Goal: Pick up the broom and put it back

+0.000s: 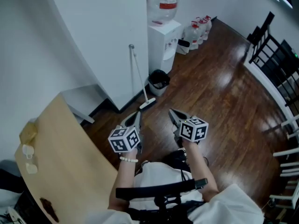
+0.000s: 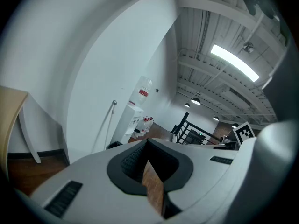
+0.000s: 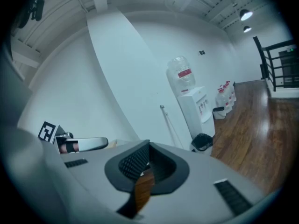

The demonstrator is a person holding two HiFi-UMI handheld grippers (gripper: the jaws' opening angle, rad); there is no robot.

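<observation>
Assessed as an office or similar workplace common area. Noted against the white wall (image 1: 103, 31): floor-standing water dispenser (image 1: 164, 38) carrying a large inverted bottle (image 1: 163, 1), with spare water jugs (image 1: 198, 29) grouped on the floor beyond. Also noted: small black waste bin (image 1: 159, 82) just beside the dispenser, and a broom (image 1: 138, 76) leaning on the wall near it. Underfoot, glossy dark wood flooring (image 1: 219, 92). Along the right edge, black metal railing (image 1: 275, 55). Overhead, exposed white ceiling structure (image 2: 205, 36) with strip light (image 2: 233, 62) and pendant lamps (image 2: 195, 101). At left, pale wooden tabletop (image 1: 65, 143).
</observation>
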